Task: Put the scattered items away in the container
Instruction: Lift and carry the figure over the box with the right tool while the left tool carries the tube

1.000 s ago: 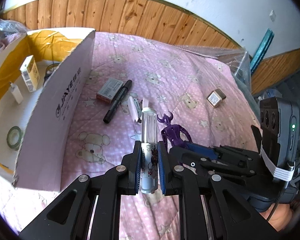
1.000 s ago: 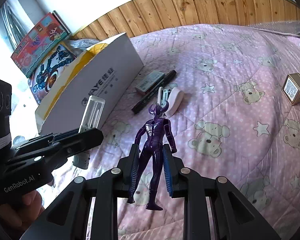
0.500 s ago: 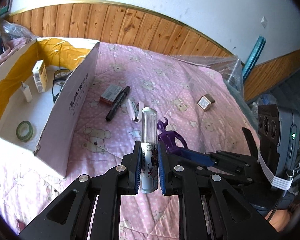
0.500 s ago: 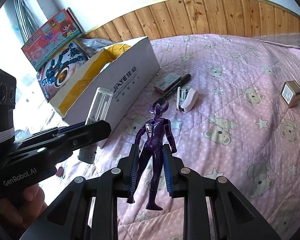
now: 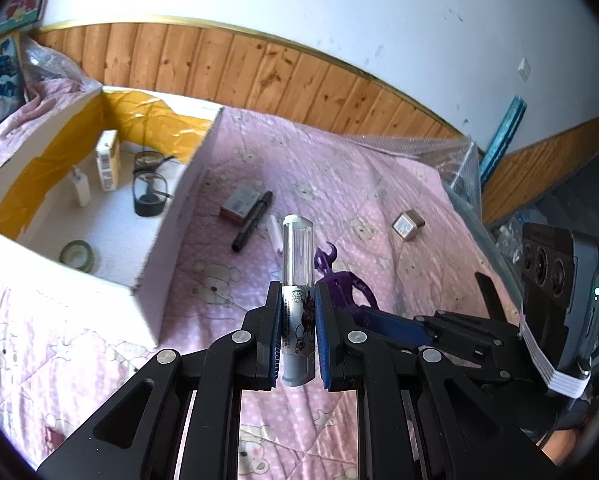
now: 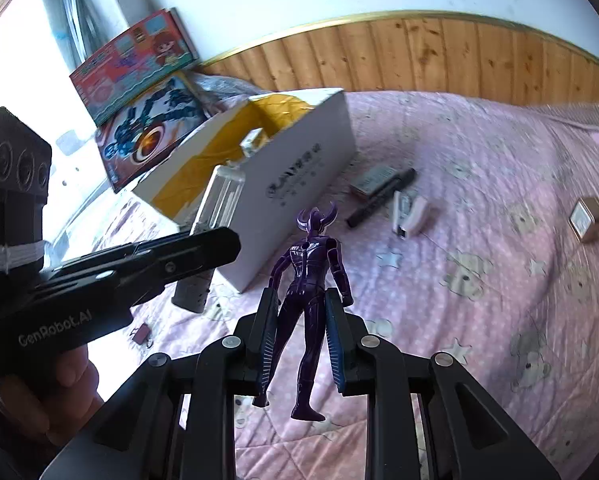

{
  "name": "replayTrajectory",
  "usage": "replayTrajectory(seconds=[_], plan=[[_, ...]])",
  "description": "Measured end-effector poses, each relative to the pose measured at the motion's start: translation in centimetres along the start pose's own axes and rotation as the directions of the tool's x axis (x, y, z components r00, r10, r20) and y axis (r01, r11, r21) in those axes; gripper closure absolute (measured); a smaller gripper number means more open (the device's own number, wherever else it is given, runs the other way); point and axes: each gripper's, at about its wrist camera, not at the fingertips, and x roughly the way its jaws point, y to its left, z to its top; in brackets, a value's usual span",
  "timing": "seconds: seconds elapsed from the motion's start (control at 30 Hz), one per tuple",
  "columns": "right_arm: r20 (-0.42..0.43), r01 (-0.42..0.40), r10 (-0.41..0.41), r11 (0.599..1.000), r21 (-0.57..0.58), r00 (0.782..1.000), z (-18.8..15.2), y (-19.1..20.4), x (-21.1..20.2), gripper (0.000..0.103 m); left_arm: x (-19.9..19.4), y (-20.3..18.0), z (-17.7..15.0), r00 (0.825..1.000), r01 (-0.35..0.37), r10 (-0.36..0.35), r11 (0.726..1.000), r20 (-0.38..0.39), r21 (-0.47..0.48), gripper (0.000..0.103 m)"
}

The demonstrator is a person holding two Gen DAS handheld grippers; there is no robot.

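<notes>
Left gripper (image 5: 297, 320) clamped on a clear-capped tube (image 5: 297, 280), right gripper (image 6: 301, 332) pinching a purple figure (image 6: 309, 280) by the legs, both up off the pink bedspread (image 5: 379, 184). Cardboard box (image 5: 187, 200) off to the left, tape roll (image 5: 77, 254) already inside. Could easily clip the box wall going in, or lose the top-heavy figure from that thin grip.

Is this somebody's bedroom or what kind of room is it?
Probably a bedroom in a home. Things lie on a pink quilted bedspread printed with bears and stars, the white wall has brown wooden panelling along its lower part, and colourful toy boxes lean against the wall beside the bed.
</notes>
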Motion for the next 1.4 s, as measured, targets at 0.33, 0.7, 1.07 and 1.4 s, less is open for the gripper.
replayTrajectory(seconds=[0.33, 0.7, 1.07, 1.4], plan=[[0.015, -0.018, 0.02, 0.993, -0.117, 1.0, 2.2, 3.7, 0.0, 0.078, -3.2, 3.7, 1.2, 0.996, -0.029, 0.036, 0.997, 0.081, -0.077, 0.088], [0.024, -0.064, 0.07, 0.983, -0.174, 0.997, 5.4, 6.2, 0.5, 0.078, -5.0, 7.0, 2.5, 0.991, -0.048, 0.065, 0.989, 0.12, -0.141, 0.088], [0.007, -0.104, 0.109, 0.967, -0.234, 0.994, 8.9, 8.9, 2.6, 0.078, -5.4, 10.7, 4.5, 0.987, -0.059, 0.09, 0.974, 0.136, -0.22, 0.088], [-0.033, -0.127, 0.122, 0.956, -0.263, 0.992, 11.9, 10.5, 5.9, 0.078, -3.8, 14.2, 6.7, 0.989, -0.08, 0.117, 0.941, 0.093, -0.327, 0.088]])
